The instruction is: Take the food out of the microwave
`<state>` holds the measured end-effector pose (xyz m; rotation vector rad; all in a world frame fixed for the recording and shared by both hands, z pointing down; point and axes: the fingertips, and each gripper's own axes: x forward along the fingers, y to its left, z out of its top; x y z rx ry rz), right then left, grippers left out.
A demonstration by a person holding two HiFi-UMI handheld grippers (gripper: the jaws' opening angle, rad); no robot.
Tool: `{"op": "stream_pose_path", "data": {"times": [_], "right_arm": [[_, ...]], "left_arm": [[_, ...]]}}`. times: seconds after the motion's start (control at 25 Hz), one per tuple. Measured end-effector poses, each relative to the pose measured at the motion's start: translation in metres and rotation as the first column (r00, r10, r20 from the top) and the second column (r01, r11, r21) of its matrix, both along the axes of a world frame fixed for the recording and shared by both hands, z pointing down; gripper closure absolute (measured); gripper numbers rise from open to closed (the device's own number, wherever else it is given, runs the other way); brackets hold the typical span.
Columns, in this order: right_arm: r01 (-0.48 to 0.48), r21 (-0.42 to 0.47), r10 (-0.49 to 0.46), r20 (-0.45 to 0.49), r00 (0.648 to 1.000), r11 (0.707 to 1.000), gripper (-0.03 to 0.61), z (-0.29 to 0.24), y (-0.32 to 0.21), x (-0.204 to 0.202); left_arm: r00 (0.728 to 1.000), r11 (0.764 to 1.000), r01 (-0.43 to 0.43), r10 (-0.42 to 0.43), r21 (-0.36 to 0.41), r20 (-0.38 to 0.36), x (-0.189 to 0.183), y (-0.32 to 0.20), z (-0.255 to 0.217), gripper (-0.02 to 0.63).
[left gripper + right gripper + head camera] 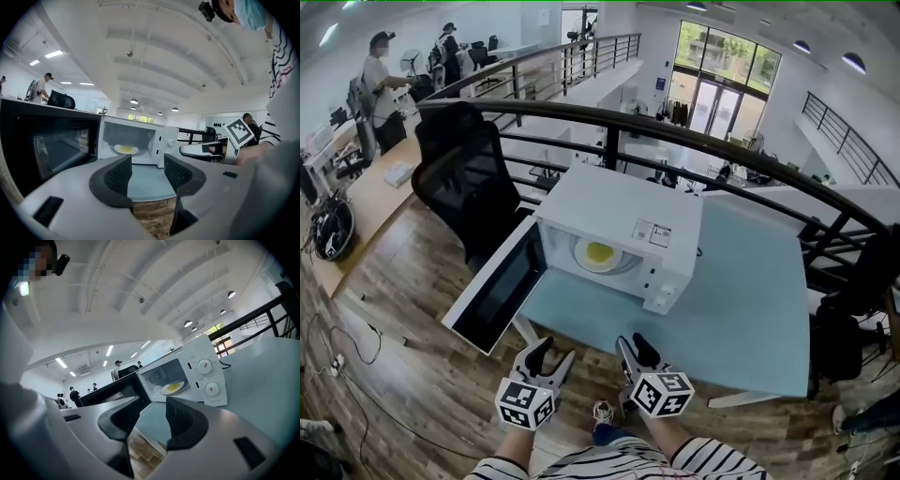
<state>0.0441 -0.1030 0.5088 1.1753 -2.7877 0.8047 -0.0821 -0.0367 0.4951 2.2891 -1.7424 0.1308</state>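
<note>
— As the eye runs from left to right, what is there to count?
— One black office chair (pixel 464 178) by the railing (pixel 675 136); then one white microwave (pixel 623 211) on the pale blue table (pixel 750 300), its one door (pixel 497 286) swung open toward the left; two dials (pixel 205 365) sit one above the other on its right-hand panel.
— And the food?
— One white plate (pixel 598 253) with something yellow on it; it lies inside the microwave's open cavity, and nothing touches it.
— The tongs?
— Two; the left gripper (pixel 555 354) and the right gripper (pixel 633 345) are side by side, low in the head view, near the table's front edge and well short of the microwave, above the wooden floor (pixel 403 375).
— Their jaws?
— The left gripper's two stand wide apart with nothing between them; only the table's edge and the far plate show through the gap; the right gripper's two are likewise wide and empty, pointing toward the cavity.
— Anyone else?
— Two people (pixel 380 80) at desks, far off at the upper left.
</note>
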Motion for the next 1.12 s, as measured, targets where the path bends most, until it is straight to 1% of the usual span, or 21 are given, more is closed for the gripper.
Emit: {"op": "stream_pose_path", "data": {"times": [0.32, 0.52, 0.64, 0.84, 1.12], "right_arm": [[0.04, -0.012, -0.04, -0.007, 0.999, 0.999, 0.413, 0.01, -0.07, -0.015], [0.08, -0.009, -0.08, -0.015, 0.997, 0.997, 0.413, 0.011, -0.092, -0.022], [0.084, -0.007, -0.085, -0.025, 0.996, 0.996, 0.413, 0.014, -0.104, -0.027], [0.048, -0.006, -0.048, -0.039, 0.998, 0.999, 0.413, 0.019, -0.12, -0.037], [-0.075, -0.02, 0.074, -0.043, 0.996, 0.997, 0.413, 0.027, -0.14, -0.05]], "left_arm": [[1.0, 1.0, 0.018, -0.019, -0.024, -0.012, -0.009, -0.078, 0.012, 0.417], [1.0, 0.999, 0.029, -0.029, -0.034, -0.009, -0.016, -0.11, 0.017, 0.417], [1.0, 0.999, 0.027, -0.027, -0.04, -0.009, -0.02, -0.126, 0.022, 0.417], [1.0, 0.998, 0.006, -0.007, -0.057, -0.019, -0.03, -0.151, 0.03, 0.417], [0.997, 0.995, -0.072, 0.071, -0.075, -0.026, -0.049, -0.184, 0.037, 0.417]]}}
